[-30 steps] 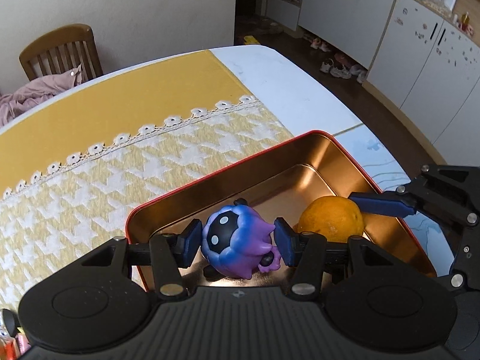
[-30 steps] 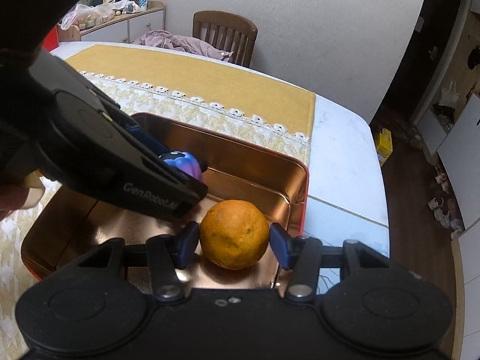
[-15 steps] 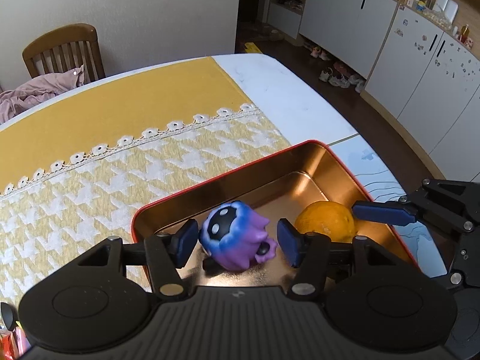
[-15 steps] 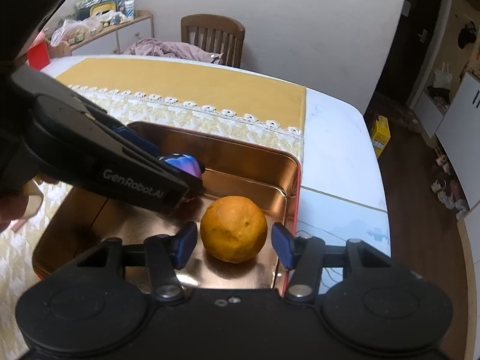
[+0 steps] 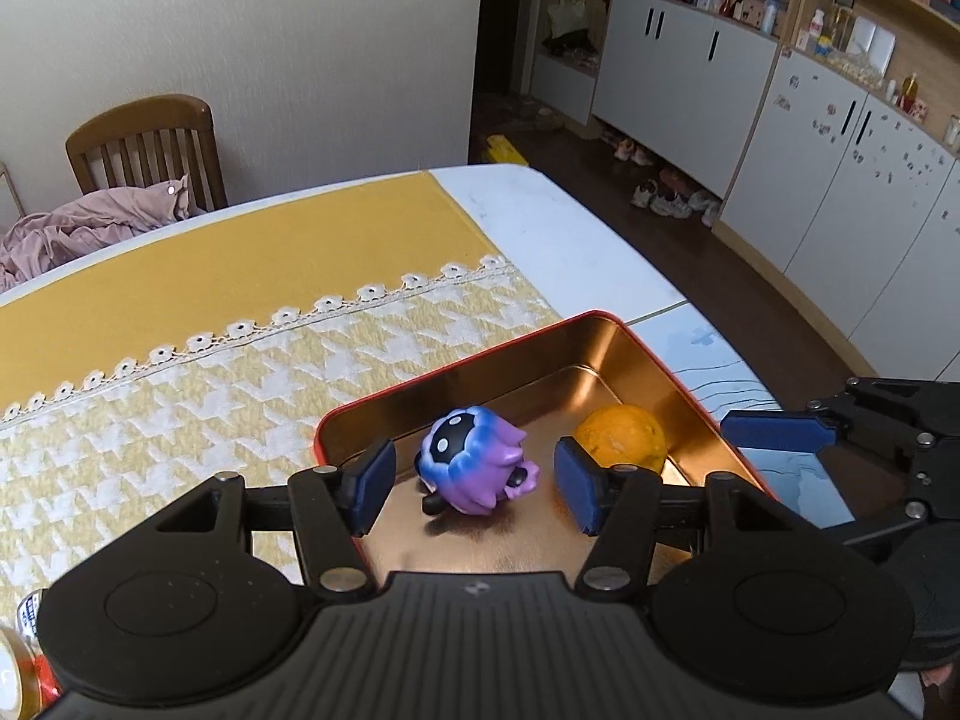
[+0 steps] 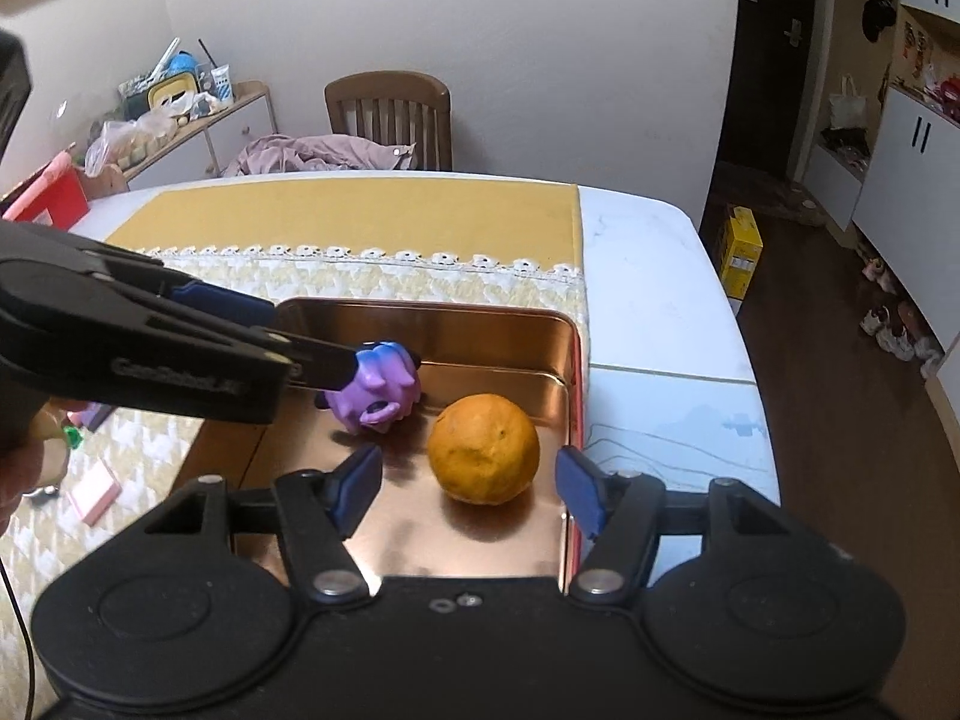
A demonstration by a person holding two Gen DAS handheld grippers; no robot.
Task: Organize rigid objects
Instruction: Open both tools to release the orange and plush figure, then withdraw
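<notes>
We see the tabletop carrying the copper-lined tin, which sits on the yellow cloth's edge so both hands can reach it; inside the tin the orange rests near its right wall, and the purple toy lies tipped just left of the orange, apparently set down there for sorting; our left tongs and right tongs gape wide, holding nothing.
</notes>
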